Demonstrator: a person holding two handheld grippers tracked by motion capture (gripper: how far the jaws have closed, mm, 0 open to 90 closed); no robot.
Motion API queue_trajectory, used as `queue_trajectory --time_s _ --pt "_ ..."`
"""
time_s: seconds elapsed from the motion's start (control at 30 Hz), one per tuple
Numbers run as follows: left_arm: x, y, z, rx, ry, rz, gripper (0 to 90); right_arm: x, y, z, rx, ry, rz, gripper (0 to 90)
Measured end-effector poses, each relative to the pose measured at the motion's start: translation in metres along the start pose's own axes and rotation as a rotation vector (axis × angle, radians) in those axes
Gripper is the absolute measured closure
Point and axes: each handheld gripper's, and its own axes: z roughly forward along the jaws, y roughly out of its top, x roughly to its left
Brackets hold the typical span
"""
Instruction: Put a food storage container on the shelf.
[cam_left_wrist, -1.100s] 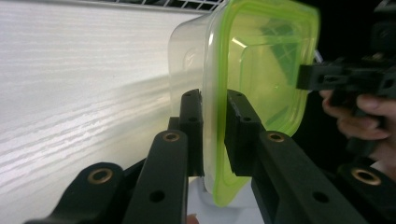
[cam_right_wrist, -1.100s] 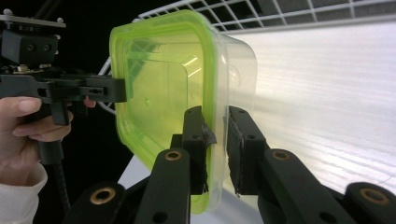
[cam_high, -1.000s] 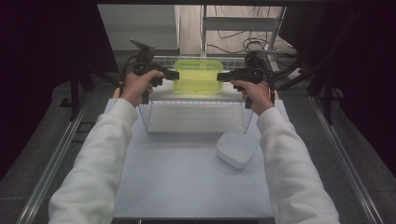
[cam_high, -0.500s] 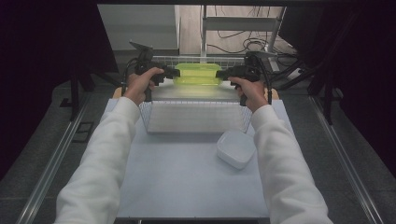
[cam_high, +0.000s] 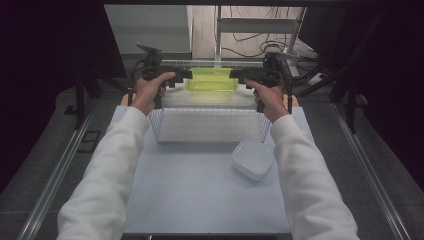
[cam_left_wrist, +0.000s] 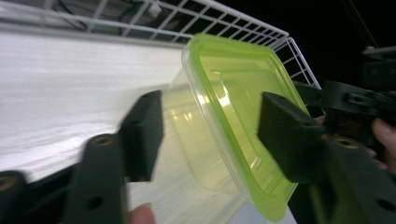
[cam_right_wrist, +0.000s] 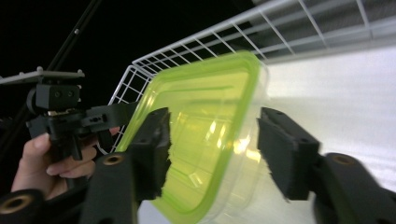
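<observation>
While the green-lidded container (cam_high: 211, 80) is sitting in the wire basket (cam_high: 210, 125), the left gripper (cam_high: 182, 75) and right gripper (cam_high: 239, 75) are flanking it, jaws just opening, released.

The right gripper (cam_right_wrist: 212, 154) looked along its two black jaws, which had just been opening and stood apart on either side of a clear plastic container with a lime-green lid (cam_right_wrist: 205, 126). The container sat between them, tilted, its lid facing the left jaw, with a gap at the right jaw. Beyond it ran a white wire basket (cam_right_wrist: 196, 42). Farther left, a hand held the left gripper (cam_right_wrist: 116, 114) against the container's far end.
</observation>
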Motion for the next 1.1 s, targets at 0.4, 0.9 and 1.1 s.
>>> queue_trajectory --time_s 0.4,0.9,1.1 --pt "-0.028 -0.025 -0.041 -0.08 0.102 0.2 25.9 0.03 -0.011 -0.042 -0.062 -0.082 -0.281 26.1" --pt "-0.03 -0.123 -0.083 -0.044 0.12 0.334 27.8 0.034 -0.095 -0.094 0.046 -0.096 -0.528 24.5" --pt "-0.019 -0.179 -0.078 0.026 0.164 0.367 28.1 0.011 -0.14 -0.105 0.09 -0.105 -0.532 27.2"
